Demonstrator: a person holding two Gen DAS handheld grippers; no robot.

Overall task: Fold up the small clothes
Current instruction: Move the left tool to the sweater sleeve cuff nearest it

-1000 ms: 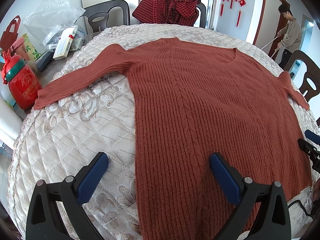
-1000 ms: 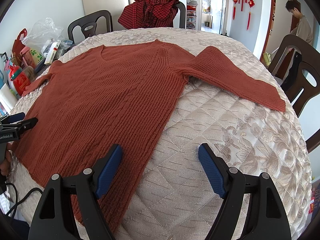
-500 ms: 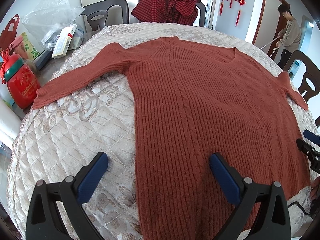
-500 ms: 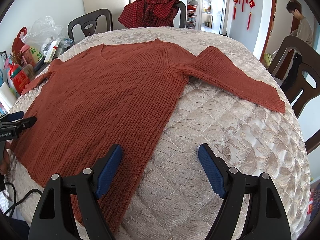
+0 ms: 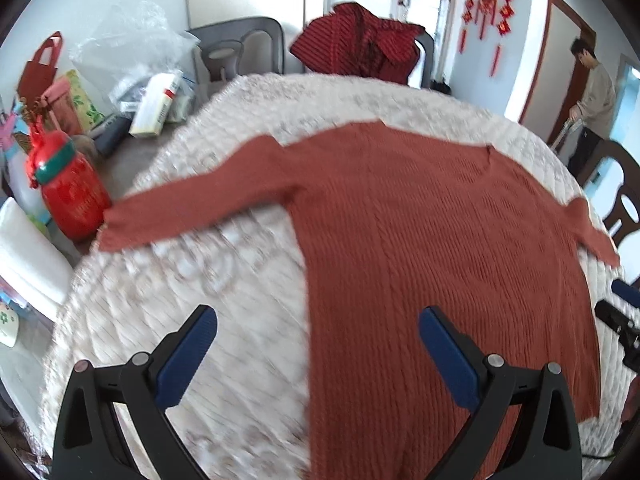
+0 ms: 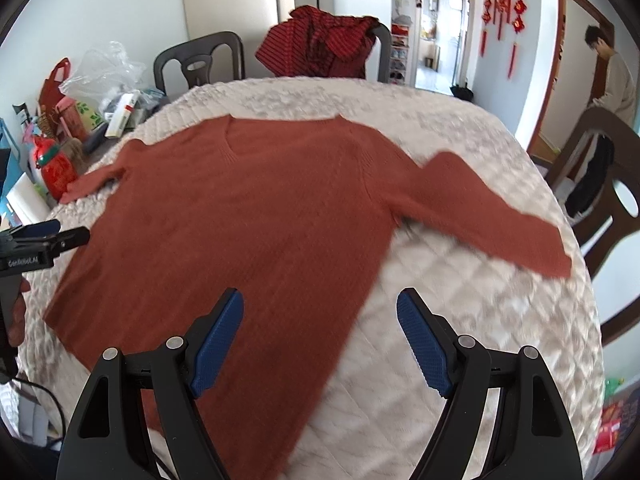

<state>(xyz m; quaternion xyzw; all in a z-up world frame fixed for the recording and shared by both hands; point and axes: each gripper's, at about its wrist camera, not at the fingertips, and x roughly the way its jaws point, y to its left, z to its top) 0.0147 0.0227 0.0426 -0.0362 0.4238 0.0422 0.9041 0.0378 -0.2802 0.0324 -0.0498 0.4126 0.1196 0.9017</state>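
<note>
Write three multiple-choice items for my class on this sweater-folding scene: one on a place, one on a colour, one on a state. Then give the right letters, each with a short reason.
1. Where does the red checked garment lie?
A. Draped over a chair back beyond the table
B. Spread flat on the quilted table cover
C. Held in the right gripper

2. What colour is the sweater on the quilted table cover?
A. Navy blue
B. Rust red
C. White

3. How do the left gripper and right gripper stand?
A. Both shut on a sleeve
B. One open, one shut on the hem
C. Both open and holding nothing

Answers:
1. A: it hangs on the chair behind the table's far edge.
2. B: the knit is rust red in both views.
3. C: each pair of blue pads stands wide apart with nothing between them.
</note>
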